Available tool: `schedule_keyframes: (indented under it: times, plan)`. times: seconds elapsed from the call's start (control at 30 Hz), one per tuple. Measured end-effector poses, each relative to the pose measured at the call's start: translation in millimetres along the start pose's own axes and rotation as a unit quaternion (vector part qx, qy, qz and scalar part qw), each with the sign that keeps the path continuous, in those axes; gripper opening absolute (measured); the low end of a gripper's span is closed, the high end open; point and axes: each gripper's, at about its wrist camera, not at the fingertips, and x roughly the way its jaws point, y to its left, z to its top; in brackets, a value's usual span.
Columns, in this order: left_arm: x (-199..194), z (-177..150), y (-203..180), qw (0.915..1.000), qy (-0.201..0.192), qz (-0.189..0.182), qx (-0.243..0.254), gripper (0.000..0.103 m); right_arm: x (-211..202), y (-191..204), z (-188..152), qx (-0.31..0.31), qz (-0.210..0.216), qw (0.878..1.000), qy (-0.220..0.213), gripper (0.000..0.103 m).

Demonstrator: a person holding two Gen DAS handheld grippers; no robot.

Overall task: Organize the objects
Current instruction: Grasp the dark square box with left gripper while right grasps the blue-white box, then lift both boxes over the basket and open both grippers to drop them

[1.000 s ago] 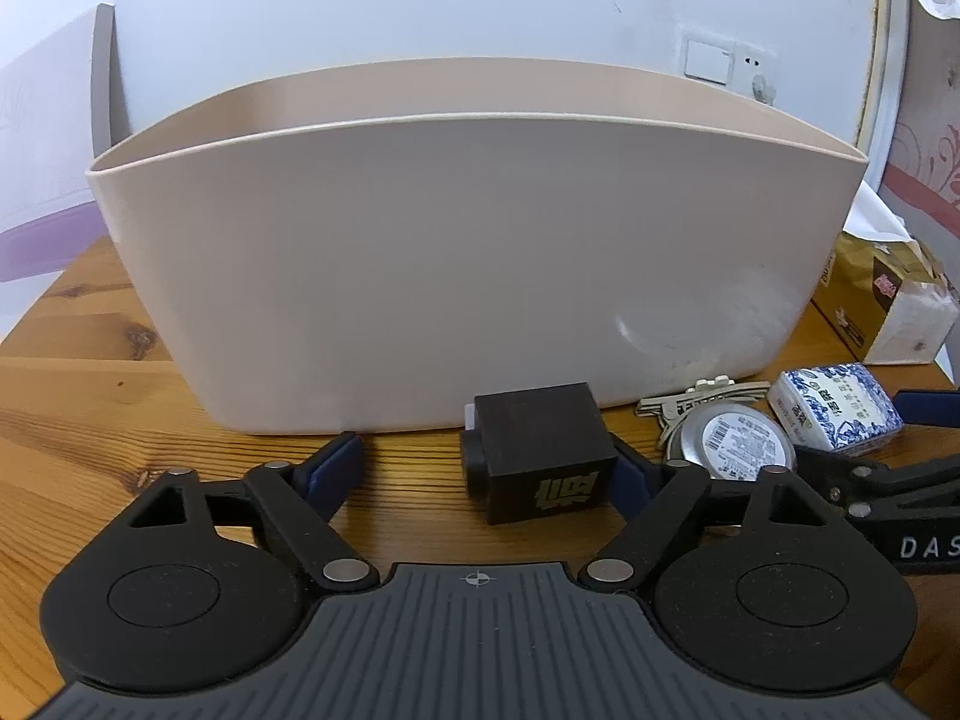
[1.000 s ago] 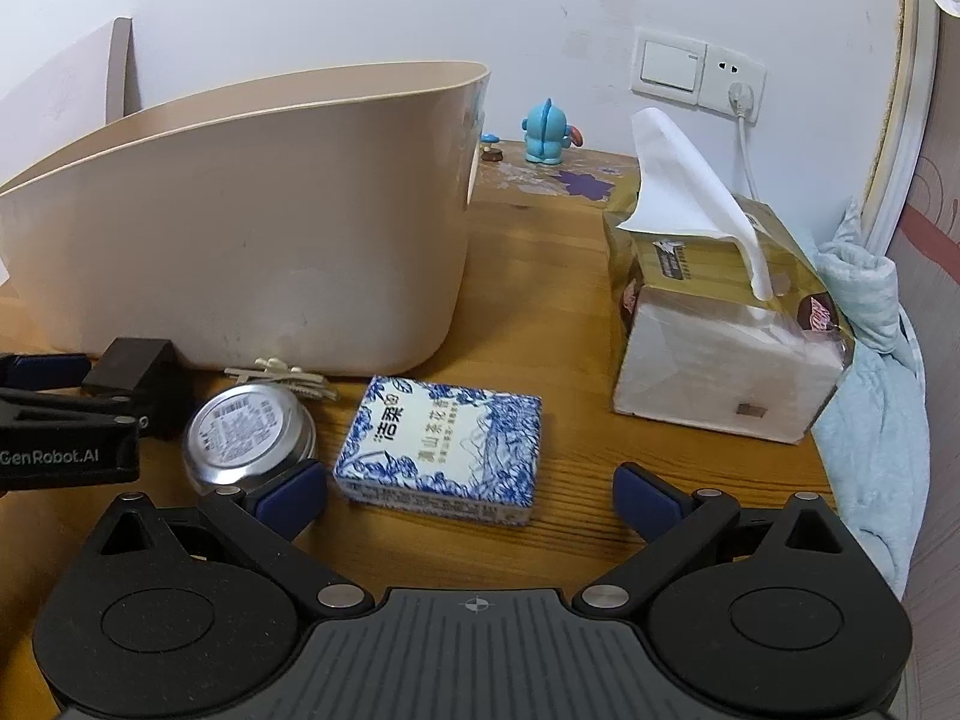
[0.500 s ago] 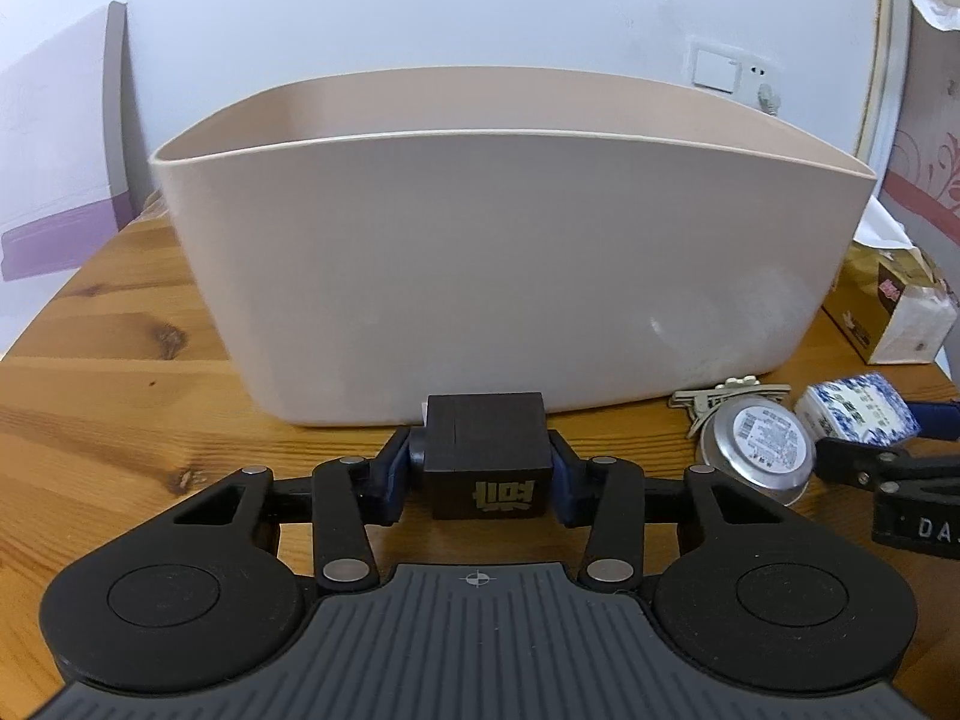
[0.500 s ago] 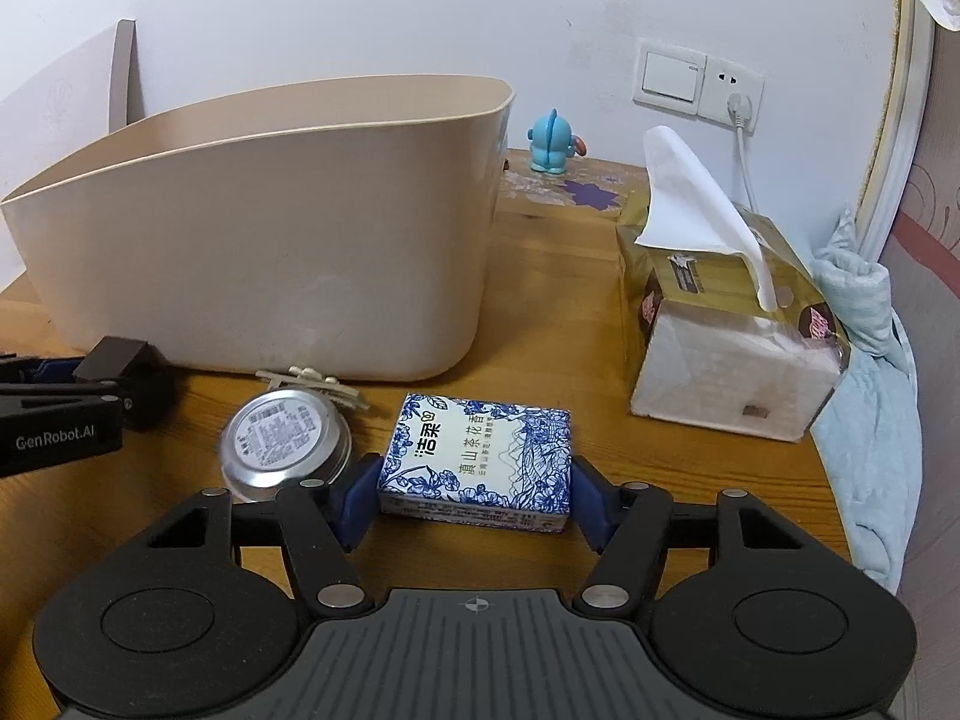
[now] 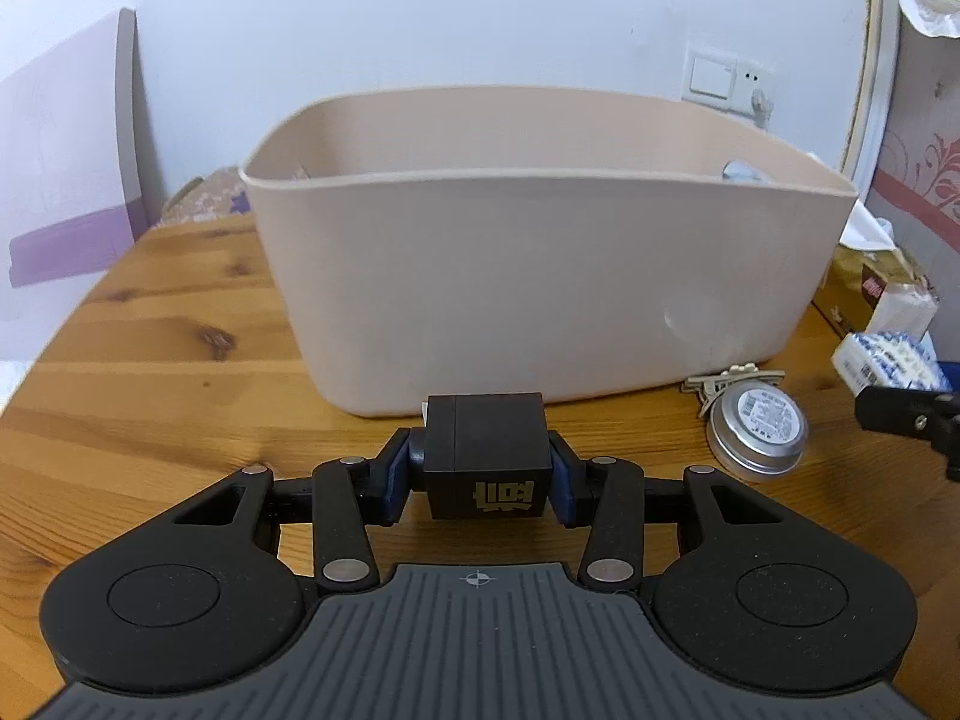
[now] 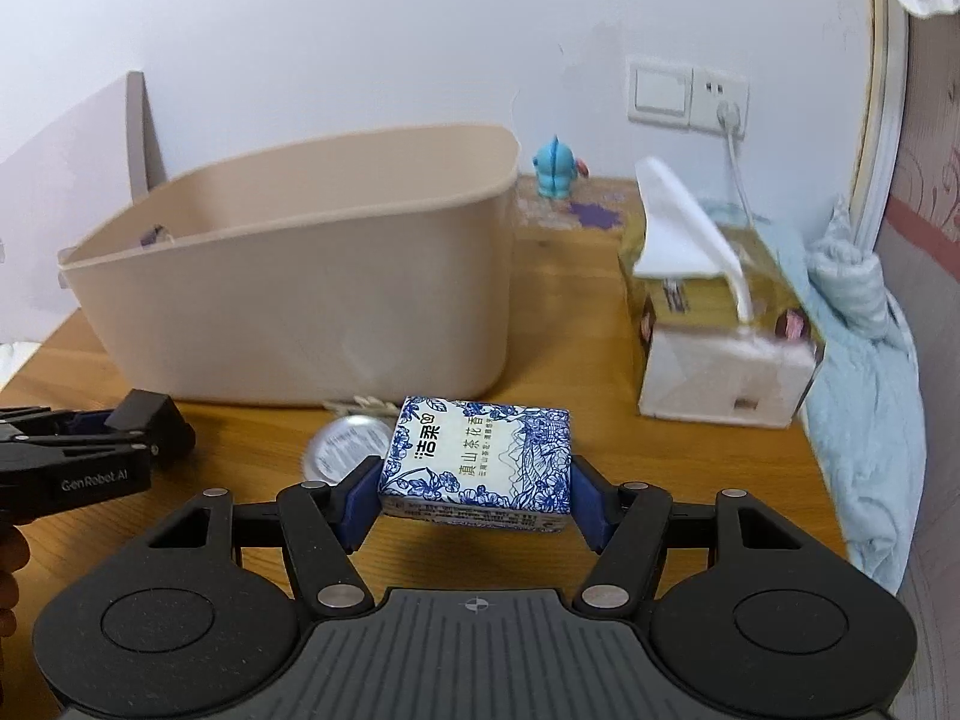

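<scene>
A wood table (image 5: 150, 360) stands by a white wall (image 5: 480, 18).

From the left wrist, the left claw (image 5: 480, 471) is clamped on a black box (image 5: 486, 456), one blue pad on each side. The box is up off the table, just in front of a big tan bin (image 5: 540, 276). To the right, a round tin (image 5: 759, 429) lies flat on the table, with a clip (image 5: 729, 381) touching it by the bin.

From the right wrist, the right claw (image 6: 474, 489) is clamped on a blue and white soap box (image 6: 477, 462), lifted above the table. The tin (image 6: 342, 444) lies behind it. The bin (image 6: 312, 294) sits at the back left. A tissue box (image 6: 726, 348) stands to the right, with a blue cloth (image 6: 864, 396) beside it. A small blue toy (image 6: 555, 168) stands near the wall.
</scene>
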Motion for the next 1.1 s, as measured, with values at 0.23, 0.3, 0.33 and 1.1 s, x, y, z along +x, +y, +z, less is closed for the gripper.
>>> schedule_keyframes:
  times: [0.23,0.3,0.33,1.1]
  plan:
    - [-18,8,8,0.9999,-0.007,-0.011,0.005,0.046,-25,11,10,-0.019,-0.018,0.999,-0.043,0.062]
    - [-25,11,9,0.9998,-0.013,-0.007,0.010,0.046,-33,12,13,-0.018,-0.015,0.998,-0.053,0.062]
    - [-28,12,9,0.9997,-0.017,-0.004,0.016,0.046,-37,14,15,-0.020,-0.017,0.998,-0.059,0.062]
    - [-69,67,27,0.9957,-0.087,-0.028,0.016,0.046,-64,29,61,-0.032,-0.022,0.991,-0.130,0.062]
